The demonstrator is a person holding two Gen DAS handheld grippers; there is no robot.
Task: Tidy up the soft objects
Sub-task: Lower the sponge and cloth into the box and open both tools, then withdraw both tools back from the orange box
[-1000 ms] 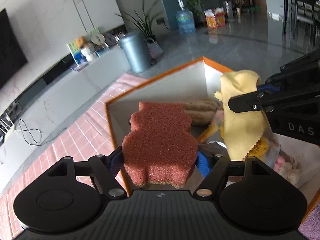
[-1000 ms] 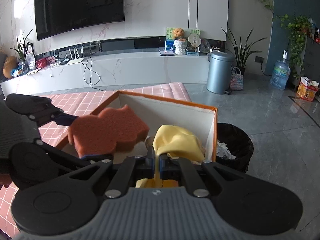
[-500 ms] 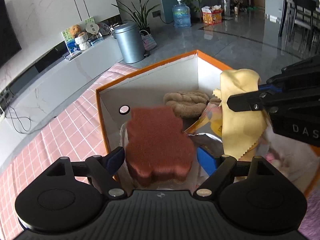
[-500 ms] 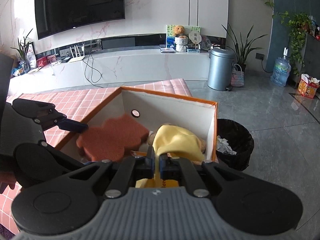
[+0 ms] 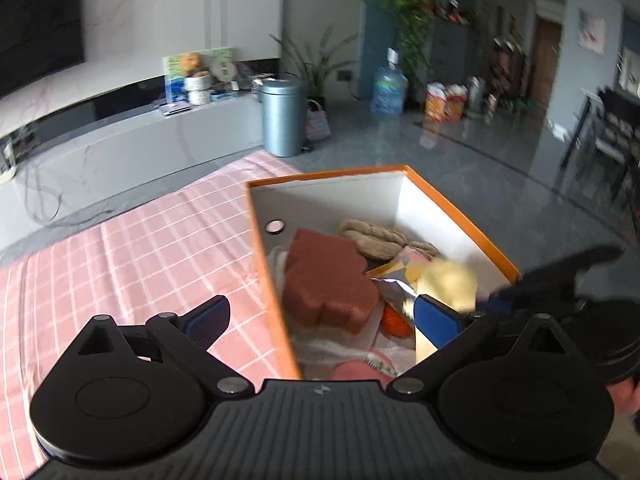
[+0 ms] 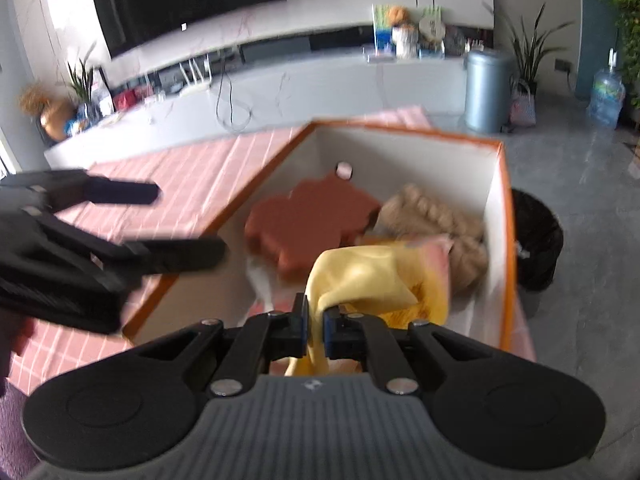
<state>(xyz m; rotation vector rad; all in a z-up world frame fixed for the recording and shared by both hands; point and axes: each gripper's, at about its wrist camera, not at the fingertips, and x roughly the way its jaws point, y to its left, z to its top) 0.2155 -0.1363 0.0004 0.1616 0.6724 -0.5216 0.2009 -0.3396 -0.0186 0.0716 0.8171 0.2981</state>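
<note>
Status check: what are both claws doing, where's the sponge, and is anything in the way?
Left claw opening wide, empty. Right claw easing open, yellow cloth between its pads. Red sponge lies in the orange box. Nothing blocking.

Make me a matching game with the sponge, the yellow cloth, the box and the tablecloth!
Things:
1. bear-shaped sponge
2. yellow cloth
3. box
4. tablecloth

Descriptions:
A. pink with white checks
B. orange edges, white inside
C. caught between the pads of the right tool
D. reddish brown, lying loose in the box

Pairs: 1-D, 2-C, 3-B, 4-A
</note>
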